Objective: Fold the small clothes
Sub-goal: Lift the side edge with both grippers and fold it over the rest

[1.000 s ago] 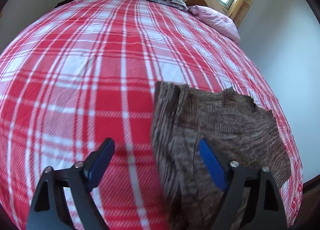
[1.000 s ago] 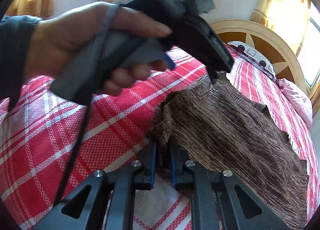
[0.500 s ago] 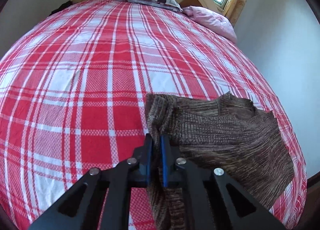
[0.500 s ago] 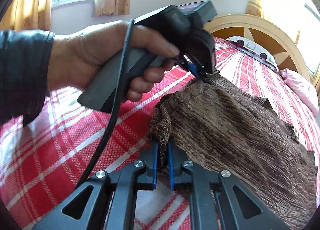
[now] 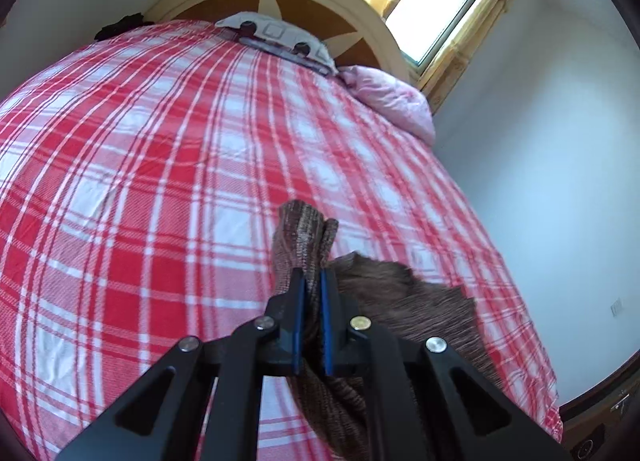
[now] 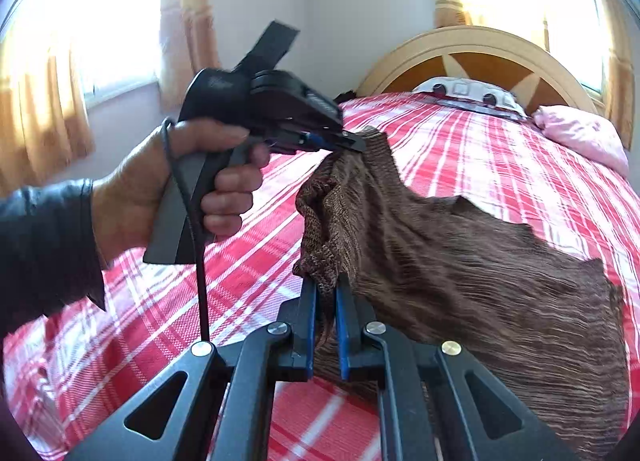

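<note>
You are at the start of the fold, not the end of it. Both tongs have their bite on the brown knit garment (image 6: 460,261), and one long edge of it is off the red checked bedspread (image 5: 160,181) while the rest lies spread on the bed below. No finished crease shows yet; my reading is that this lifted edge has to be carried over the part that lies flat, laid down and smoothed, and further folds probably follow.

Your left gripper (image 5: 311,281) is clamped narrow on a bunched corner of the knit: a ridge of fabric stands up past its blue pads and the cloth hangs down beneath them. From the right wrist view you can see your left hand (image 6: 160,197) around that tool's handle, its tip pinching the far upper corner.

Your right gripper (image 6: 325,297) is likewise closed tight on the near corner, with a wad of knit puffed up above the pads.

The garment sits toward the right side of the bed, well short of the pink pillow (image 5: 392,105) and the headboard (image 6: 476,57). It is a soft, ribbed, mottled brown knit, slack and stretchy-looking, sagging between the two grips. Its far edge is jagged in outline; which part is sleeve or hem I cannot tell.
</note>
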Demonstrator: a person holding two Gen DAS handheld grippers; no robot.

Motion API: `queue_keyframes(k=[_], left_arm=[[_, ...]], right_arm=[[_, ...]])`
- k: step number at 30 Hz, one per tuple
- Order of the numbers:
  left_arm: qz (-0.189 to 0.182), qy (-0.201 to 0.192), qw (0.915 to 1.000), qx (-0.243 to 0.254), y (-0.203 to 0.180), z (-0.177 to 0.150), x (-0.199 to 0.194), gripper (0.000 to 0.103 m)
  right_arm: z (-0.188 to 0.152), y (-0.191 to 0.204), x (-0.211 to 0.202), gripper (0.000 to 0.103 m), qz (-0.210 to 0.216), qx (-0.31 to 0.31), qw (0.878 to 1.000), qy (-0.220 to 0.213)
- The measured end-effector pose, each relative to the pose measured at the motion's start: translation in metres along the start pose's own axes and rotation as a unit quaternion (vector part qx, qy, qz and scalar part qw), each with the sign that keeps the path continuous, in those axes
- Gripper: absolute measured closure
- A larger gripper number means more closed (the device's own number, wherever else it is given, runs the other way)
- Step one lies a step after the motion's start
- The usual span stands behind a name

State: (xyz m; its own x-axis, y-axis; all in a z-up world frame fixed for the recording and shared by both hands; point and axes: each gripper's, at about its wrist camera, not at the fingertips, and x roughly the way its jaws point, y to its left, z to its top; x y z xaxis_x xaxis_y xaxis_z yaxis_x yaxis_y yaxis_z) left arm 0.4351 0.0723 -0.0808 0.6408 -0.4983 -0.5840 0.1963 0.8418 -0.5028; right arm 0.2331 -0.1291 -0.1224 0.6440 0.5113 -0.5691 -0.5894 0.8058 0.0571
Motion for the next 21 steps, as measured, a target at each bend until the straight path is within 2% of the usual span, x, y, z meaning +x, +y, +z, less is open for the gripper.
queue_keyframes(k=[8, 21], left_arm=[[-0.027, -0.008, 0.9991, 0.031, -0.067, 0.005, 0.009, 0.095], [-0.050, 0.036, 0.9951, 0.077, -0.158, -0.018, 0.071, 0.095]], right_arm=[[-0.008, -0.053, -0.053, 0.095, -0.002, 0.063, 0.997, -0.040], [-0.054, -0.127, -0.109, 0.098, -0.024, 0.145, 0.988, -0.050]])
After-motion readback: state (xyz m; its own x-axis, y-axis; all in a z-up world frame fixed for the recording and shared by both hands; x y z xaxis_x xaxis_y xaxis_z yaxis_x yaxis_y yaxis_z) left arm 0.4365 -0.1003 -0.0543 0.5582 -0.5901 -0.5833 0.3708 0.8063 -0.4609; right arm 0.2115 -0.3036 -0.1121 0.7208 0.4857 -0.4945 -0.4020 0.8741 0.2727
